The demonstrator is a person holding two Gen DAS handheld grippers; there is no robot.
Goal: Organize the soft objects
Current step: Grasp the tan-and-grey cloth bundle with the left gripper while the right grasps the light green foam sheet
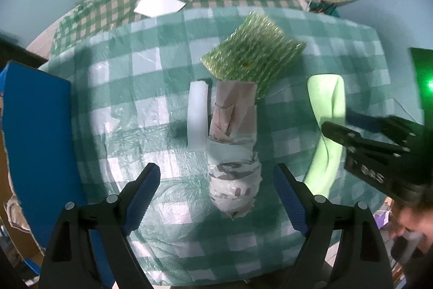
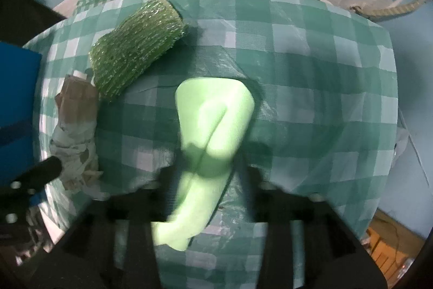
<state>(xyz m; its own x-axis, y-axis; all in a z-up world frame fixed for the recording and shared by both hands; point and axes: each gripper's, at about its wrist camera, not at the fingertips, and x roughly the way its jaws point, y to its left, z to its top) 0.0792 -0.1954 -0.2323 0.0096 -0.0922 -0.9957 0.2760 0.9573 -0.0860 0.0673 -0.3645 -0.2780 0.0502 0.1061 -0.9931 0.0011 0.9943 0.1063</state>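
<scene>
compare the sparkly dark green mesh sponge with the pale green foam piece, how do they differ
The sparkly dark green mesh sponge is dark, glittery and ridged; the pale green foam piece is smooth, plain and light. The sponge lies free, leaning on a paper-wrapped bundle; the foam sits between the right gripper fingers. Both are on the checked tablecloth.

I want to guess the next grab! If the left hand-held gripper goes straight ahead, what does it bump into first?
Probably the paper-wrapped bundle. It lies between the open fingers of the left hand-held gripper, right in line. The green sponge comes after it. Depth is hard to judge.
</scene>
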